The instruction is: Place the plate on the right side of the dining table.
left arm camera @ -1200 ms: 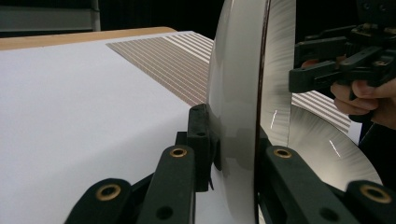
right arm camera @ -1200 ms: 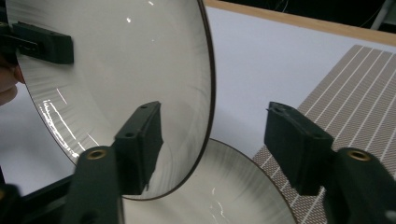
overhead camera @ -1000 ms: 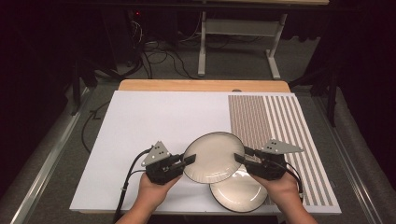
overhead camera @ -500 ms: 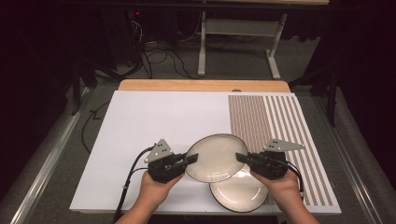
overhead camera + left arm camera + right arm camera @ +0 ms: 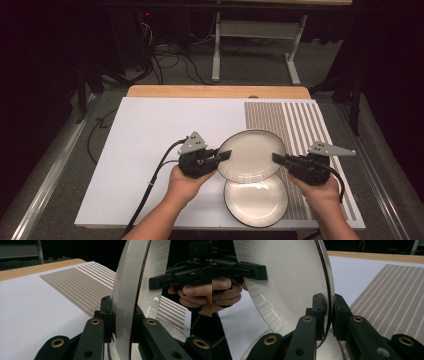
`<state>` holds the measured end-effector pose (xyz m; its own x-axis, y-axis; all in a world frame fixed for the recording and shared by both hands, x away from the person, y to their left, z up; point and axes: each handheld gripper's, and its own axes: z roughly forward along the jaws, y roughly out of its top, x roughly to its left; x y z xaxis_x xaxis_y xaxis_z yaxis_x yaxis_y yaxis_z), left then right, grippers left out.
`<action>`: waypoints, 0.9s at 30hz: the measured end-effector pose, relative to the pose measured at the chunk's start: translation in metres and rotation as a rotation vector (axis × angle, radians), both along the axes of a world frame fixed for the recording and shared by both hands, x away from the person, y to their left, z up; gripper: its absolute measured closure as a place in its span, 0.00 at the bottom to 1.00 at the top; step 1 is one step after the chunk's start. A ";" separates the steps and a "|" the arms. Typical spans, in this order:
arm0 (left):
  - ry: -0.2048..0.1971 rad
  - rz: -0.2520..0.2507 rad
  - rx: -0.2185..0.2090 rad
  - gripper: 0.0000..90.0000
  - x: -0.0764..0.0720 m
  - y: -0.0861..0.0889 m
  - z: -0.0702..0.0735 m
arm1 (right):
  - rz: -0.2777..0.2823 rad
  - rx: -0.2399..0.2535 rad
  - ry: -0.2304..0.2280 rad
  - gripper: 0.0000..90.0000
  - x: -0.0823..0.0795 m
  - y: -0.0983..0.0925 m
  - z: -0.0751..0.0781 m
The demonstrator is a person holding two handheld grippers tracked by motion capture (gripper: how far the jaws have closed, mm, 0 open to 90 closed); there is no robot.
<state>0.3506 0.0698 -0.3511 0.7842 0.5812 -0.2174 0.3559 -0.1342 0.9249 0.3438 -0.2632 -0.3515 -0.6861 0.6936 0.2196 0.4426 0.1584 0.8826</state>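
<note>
I hold a cream plate with a dark rim (image 5: pixel 251 156) tilted above the table, between both grippers. My left gripper (image 5: pixel 224 155) is shut on its left rim, and my right gripper (image 5: pixel 277 158) is shut on its right rim, its jaws having just been closing with the rim between them. A second, matching plate (image 5: pixel 256 200) lies flat on the mat just below the held one. In the left gripper view the plate (image 5: pixel 127 290) stands edge-on, pinched by the left gripper (image 5: pixel 122 322). In the right gripper view the right gripper (image 5: pixel 329 312) clamps the plate (image 5: pixel 287 277).
A white mat (image 5: pixel 165 130) covers the table, with a brown striped patch (image 5: pixel 295 120) at its right. The table's wooden edge (image 5: pixel 215 91) shows at the back. Beyond it, cables and a metal stand (image 5: pixel 250 45) sit on the floor.
Both hands have carried the held plate to the right and away from the person, a little higher, so more of the lower plate is uncovered.
</note>
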 end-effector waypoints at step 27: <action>0.035 -0.088 0.022 0.84 0.075 -0.099 0.004 | -0.200 0.015 0.003 0.94 0.019 -0.086 -0.002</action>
<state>0.4259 -0.0294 -0.3476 0.8246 0.5155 -0.2329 0.3734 -0.1868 0.9087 0.3626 -0.3494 -0.3539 -0.5342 0.8128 0.2324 0.4664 0.0540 0.8829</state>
